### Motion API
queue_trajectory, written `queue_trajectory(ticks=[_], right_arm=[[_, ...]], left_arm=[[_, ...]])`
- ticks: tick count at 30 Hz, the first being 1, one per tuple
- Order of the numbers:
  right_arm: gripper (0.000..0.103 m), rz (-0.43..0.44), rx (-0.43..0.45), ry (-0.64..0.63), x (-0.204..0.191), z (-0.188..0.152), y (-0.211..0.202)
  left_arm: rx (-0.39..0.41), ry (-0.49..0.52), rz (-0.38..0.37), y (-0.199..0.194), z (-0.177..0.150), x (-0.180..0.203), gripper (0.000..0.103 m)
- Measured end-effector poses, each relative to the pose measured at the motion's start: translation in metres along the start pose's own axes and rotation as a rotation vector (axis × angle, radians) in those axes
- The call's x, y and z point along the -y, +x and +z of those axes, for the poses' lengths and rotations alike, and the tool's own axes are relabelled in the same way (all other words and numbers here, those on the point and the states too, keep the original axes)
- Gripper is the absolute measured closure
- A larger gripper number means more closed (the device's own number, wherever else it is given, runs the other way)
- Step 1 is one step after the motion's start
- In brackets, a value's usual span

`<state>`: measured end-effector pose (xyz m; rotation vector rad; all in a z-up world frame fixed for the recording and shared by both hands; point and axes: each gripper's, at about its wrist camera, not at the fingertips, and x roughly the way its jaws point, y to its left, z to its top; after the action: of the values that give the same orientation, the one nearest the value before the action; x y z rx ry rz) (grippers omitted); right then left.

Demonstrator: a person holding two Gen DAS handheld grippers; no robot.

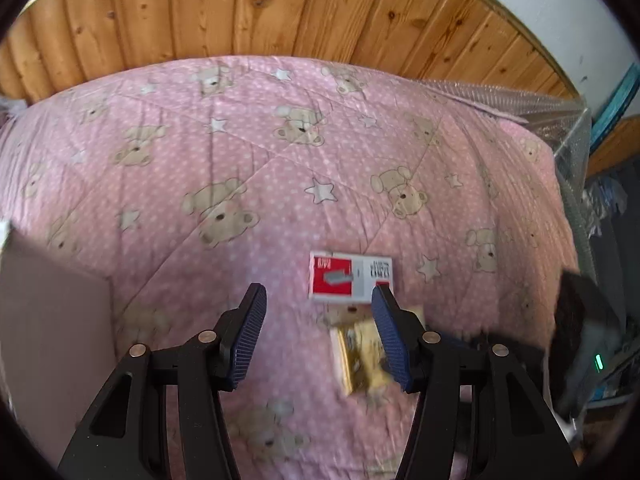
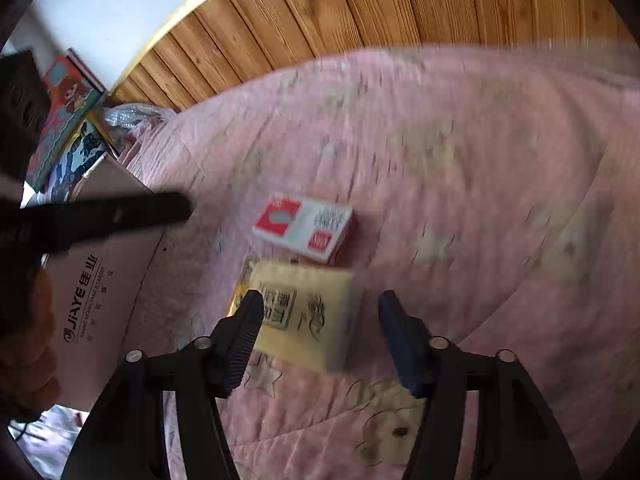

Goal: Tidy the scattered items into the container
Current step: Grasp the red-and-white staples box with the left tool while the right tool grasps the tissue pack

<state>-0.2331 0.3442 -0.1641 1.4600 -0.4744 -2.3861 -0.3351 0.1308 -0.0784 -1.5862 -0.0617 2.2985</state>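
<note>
Over the pink bear-print quilt (image 1: 248, 152), both the left gripper (image 1: 319, 300) and right gripper (image 2: 320, 304) hover with jaws apart and empty, above the red-and-white box (image 2: 306, 226) and yellow box (image 2: 308, 316) lying just beside the cardboard container (image 2: 104, 280).

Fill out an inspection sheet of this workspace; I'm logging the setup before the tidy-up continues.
Surface: pink bear-print quilt, rumpled.
Job's things: red-and-white box and yellow box lie side by side on the quilt, outside the cardboard box to their left.
Clutter: picture books leaning beyond the cardboard box.
Grippers: left gripper open, holding nothing; right gripper open above the yellow box, not gripping.
Cables: nothing seen.
Surroundings: wood-panelled wall; clear plastic sheet at the quilt's far right edge.
</note>
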Motion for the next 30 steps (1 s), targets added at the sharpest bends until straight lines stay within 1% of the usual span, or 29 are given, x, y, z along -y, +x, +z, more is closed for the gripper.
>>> queue_trajectory(ticks=[1, 2, 3, 4, 5, 7, 8, 10, 12, 13, 15, 17, 19, 20, 21, 22, 23, 24, 25, 26, 27, 29, 30], right_arm=[[0.054, 0.043, -0.023, 0.016, -0.005, -0.008, -0.002], [0.054, 0.087, -0.047, 0.013, -0.012, -0.018, -0.006], [0.054, 0.112, -0.051, -0.007, -0.020, -0.029, -0.012], [0.053, 0.103, -0.043, -0.032, -0.026, -0.036, -0.017], [0.051, 0.075, -0.026, -0.061, -0.029, -0.040, -0.022], [0.036, 0.002, 0.038, -0.128, -0.035, -0.040, -0.032], [0.034, -0.037, 0.075, -0.168, -0.038, -0.037, -0.035], [0.026, -0.077, 0.126, -0.268, -0.049, -0.032, -0.036], [0.024, -0.094, 0.138, -0.371, -0.062, -0.030, -0.031], [0.024, -0.103, 0.139, -0.413, -0.066, -0.031, -0.028], [0.024, -0.131, 0.134, -0.488, -0.076, -0.032, -0.018], [0.024, -0.143, 0.129, -0.531, -0.082, -0.034, -0.010], [0.025, -0.172, 0.104, -0.550, -0.086, -0.036, 0.001], [0.030, -0.178, 0.079, -0.553, -0.088, -0.038, 0.005], [0.044, -0.184, 0.051, -0.552, -0.088, -0.041, 0.009], [0.049, -0.203, 0.054, -0.552, -0.089, -0.044, 0.008], [0.050, -0.211, 0.048, -0.545, -0.089, -0.047, 0.006], [0.051, -0.203, 0.040, -0.530, -0.087, -0.050, 0.002], [0.054, -0.195, 0.038, -0.514, -0.086, -0.051, -0.002], [0.055, -0.181, 0.031, -0.488, -0.083, -0.053, -0.005], [0.055, -0.173, 0.027, -0.472, -0.081, -0.054, -0.006], [0.055, -0.181, 0.030, -0.457, -0.078, -0.057, -0.007], [0.054, -0.188, 0.036, -0.450, -0.078, -0.057, -0.006]], left_arm=[[-0.010, 0.005, -0.010, 0.006, 0.004, 0.001, 0.045], [-0.020, 0.007, -0.019, 0.010, 0.006, 0.002, 0.045], [-0.031, 0.009, -0.023, 0.015, 0.009, 0.002, 0.045], [-0.041, 0.008, -0.030, 0.020, 0.011, 0.003, 0.045], [-0.052, 0.007, -0.036, 0.026, 0.013, 0.004, 0.045], [-0.057, 0.026, -0.034, 0.034, 0.018, 0.009, 0.045], [-0.048, 0.073, -0.032, 0.035, 0.020, 0.016, 0.045], [-0.009, 0.235, 0.011, 0.032, 0.023, 0.032, 0.045], [0.028, 0.392, 0.015, 0.023, 0.025, 0.045, 0.045], [0.036, 0.455, 0.010, 0.019, 0.026, 0.049, 0.045], [0.024, 0.599, -0.012, 0.015, 0.027, 0.057, 0.045], [-0.016, 0.697, -0.035, 0.019, 0.028, 0.060, 0.045], [-0.045, 0.790, -0.049, 0.026, 0.024, 0.064, 0.045], [-0.069, 0.836, -0.066, 0.030, 0.021, 0.066, 0.045], [-0.084, 0.864, -0.075, 0.033, 0.018, 0.067, 0.045], [-0.089, 0.890, -0.076, 0.036, 0.015, 0.068, 0.045], [-0.093, 0.923, -0.073, 0.038, 0.011, 0.070, 0.045], [-0.100, 0.962, -0.069, 0.042, 0.006, 0.072, 0.045], [-0.112, 0.999, -0.068, 0.045, 0.001, 0.074, 0.045], [-0.122, 1.026, -0.061, 0.050, -0.002, 0.075, 0.045], [-0.128, 1.049, -0.037, 0.057, -0.005, 0.076, 0.045], [-0.119, 1.058, 0.036, 0.072, -0.005, 0.076, 0.045], [-0.121, 1.051, 0.042, 0.077, -0.004, 0.076, 0.043]])
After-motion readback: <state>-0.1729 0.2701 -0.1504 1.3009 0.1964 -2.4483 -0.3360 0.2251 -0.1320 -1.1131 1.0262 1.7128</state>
